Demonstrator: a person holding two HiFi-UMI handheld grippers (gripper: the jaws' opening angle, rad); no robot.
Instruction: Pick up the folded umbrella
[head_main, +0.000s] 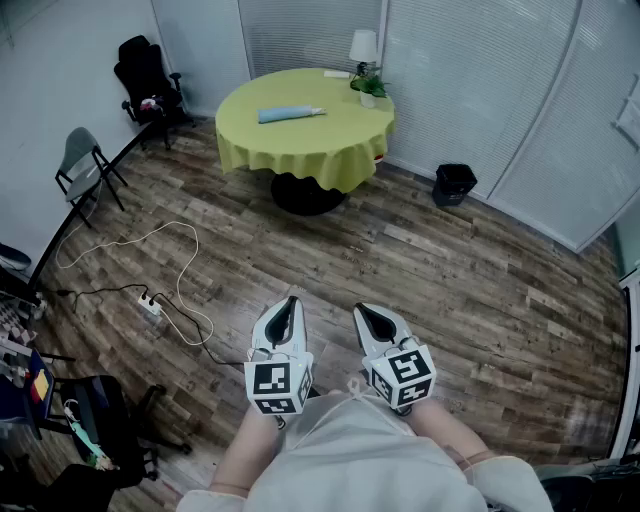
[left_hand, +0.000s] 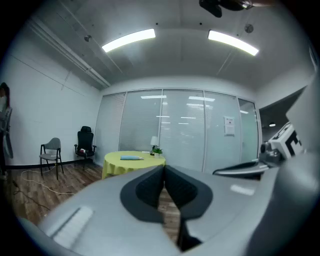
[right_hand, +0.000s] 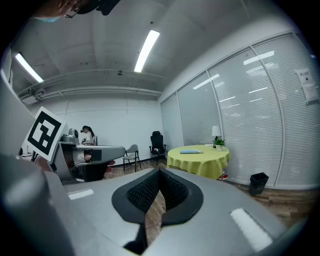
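The folded umbrella (head_main: 290, 114), light blue, lies flat on a round table with a yellow-green cloth (head_main: 300, 150) across the room. It also shows small and far off in the left gripper view, umbrella (left_hand: 131, 157), and in the right gripper view, umbrella (right_hand: 191, 151). My left gripper (head_main: 291, 301) and right gripper (head_main: 363, 311) are side by side low in the head view, over the wooden floor and well short of the table. In their own views the left gripper (left_hand: 164, 168) and right gripper (right_hand: 159, 172) have their pads closed together at the tips with nothing between them.
A lamp (head_main: 363, 46) and a potted plant (head_main: 368, 88) stand on the table's far side. A black bin (head_main: 454, 183) sits right of the table. A folding chair (head_main: 85, 160), an office chair (head_main: 148, 80) and a power strip with cables (head_main: 150, 303) are on the left.
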